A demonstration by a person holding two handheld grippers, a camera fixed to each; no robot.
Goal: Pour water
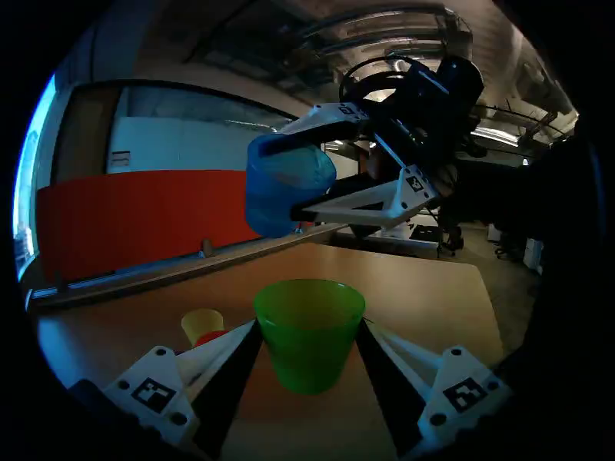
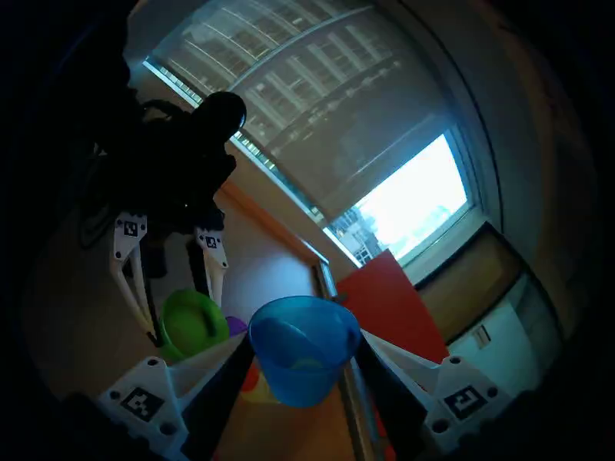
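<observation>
In the left gripper view a green cup (image 1: 309, 333) stands upright between the white fingers of my left gripper (image 1: 309, 338), which is shut on it just above the wooden table (image 1: 430, 292). Above and behind it my right gripper (image 1: 307, 173) holds a blue cup (image 1: 284, 184) tipped on its side, mouth towards the green cup. In the right gripper view the blue cup (image 2: 302, 359) sits in my right gripper (image 2: 304, 365), shut on it, with a little liquid inside. The green cup (image 2: 188, 323) shows lower left, held by my left gripper (image 2: 181, 303).
A small yellow cup (image 1: 202, 324) with something red beside it stands on the table left of the green cup. A red panel (image 1: 138, 219) runs along the table's far side. Windows and ceiling lights (image 2: 407, 203) are overhead. Office chairs stand at the far right.
</observation>
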